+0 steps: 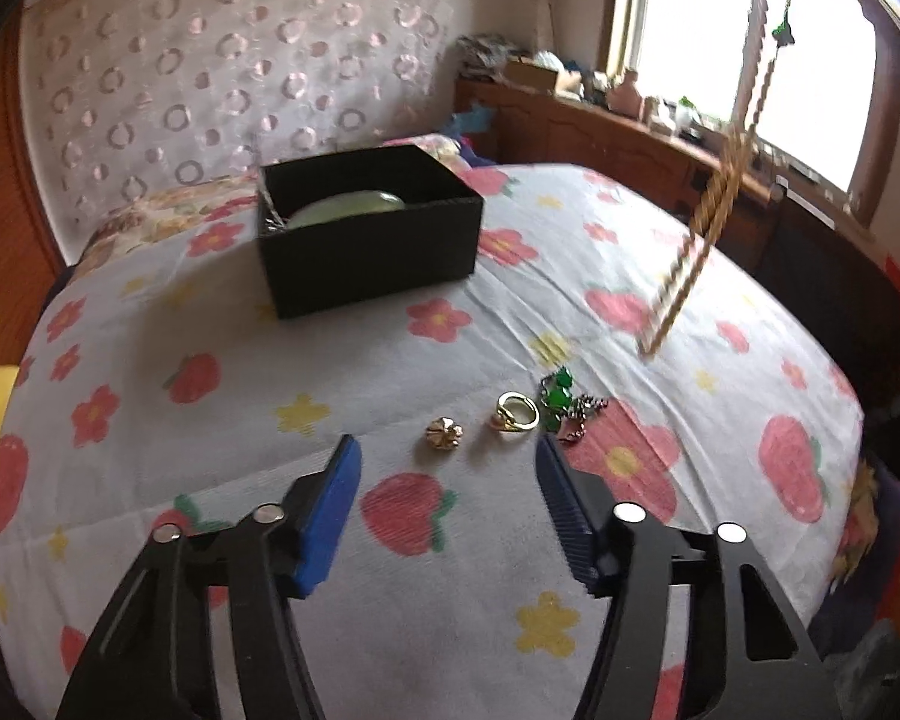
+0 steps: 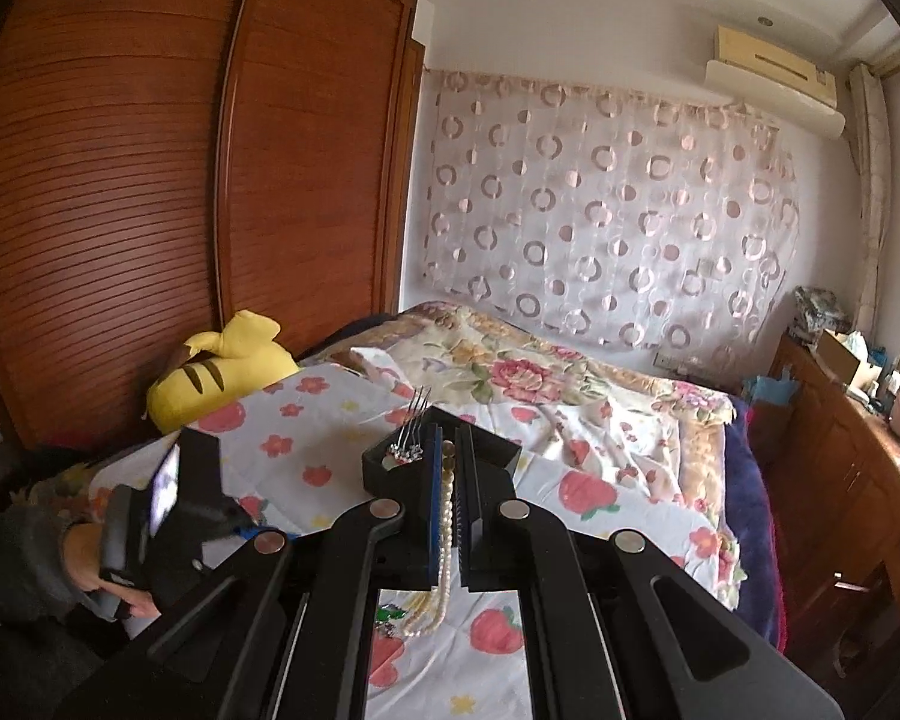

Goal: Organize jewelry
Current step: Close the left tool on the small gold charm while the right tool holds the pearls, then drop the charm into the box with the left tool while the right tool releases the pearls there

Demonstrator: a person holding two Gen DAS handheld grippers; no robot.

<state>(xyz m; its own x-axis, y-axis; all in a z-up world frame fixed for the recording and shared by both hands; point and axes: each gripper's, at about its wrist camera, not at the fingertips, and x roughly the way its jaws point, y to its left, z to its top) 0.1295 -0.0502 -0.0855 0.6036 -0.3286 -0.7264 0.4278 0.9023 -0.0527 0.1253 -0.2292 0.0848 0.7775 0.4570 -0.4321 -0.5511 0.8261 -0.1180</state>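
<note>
1. Bedroom setting: a bed (image 1: 330, 420) covered by a white sheet printed with strawberries and flowers, a circle-patterned curtain (image 1: 228, 78) behind it, and a bright window (image 1: 750, 48) at 2 o'clock in the left wrist view.
2. On the sheet at 12 o'clock stands a black box (image 1: 378, 240), open on top, with a pale green bangle (image 1: 345, 210) lying inside.
3. Left tongs (image 1: 447, 456) hang just above the sheet with the jaws wide apart, gripping nothing.
4. Between and just past the fingertips lie a small gold flower piece (image 1: 444, 433) and a gold ring (image 1: 517, 412), near each other but apart.
5. At 1 o'clock from the ring sits a green pendant (image 1: 557, 391), touching a small dark tangle of charms (image 1: 585, 414).
6. A pearl necklace (image 1: 699, 234) dangles in the air at 2 o'clock, blurred, its lower end above the sheet.
7. Right tongs (image 2: 448, 462) are clamped on that pearl necklace (image 2: 445, 516), whose strands trail down between the jaws.
8. In the right wrist view the black box (image 2: 498, 450) sits just beyond the fingertips, a silver hairpin (image 2: 411, 420) sticking up from it.
9. A yellow plush toy (image 2: 222, 366) lies at 10 o'clock beside the wooden wardrobe (image 2: 150, 180).
</note>
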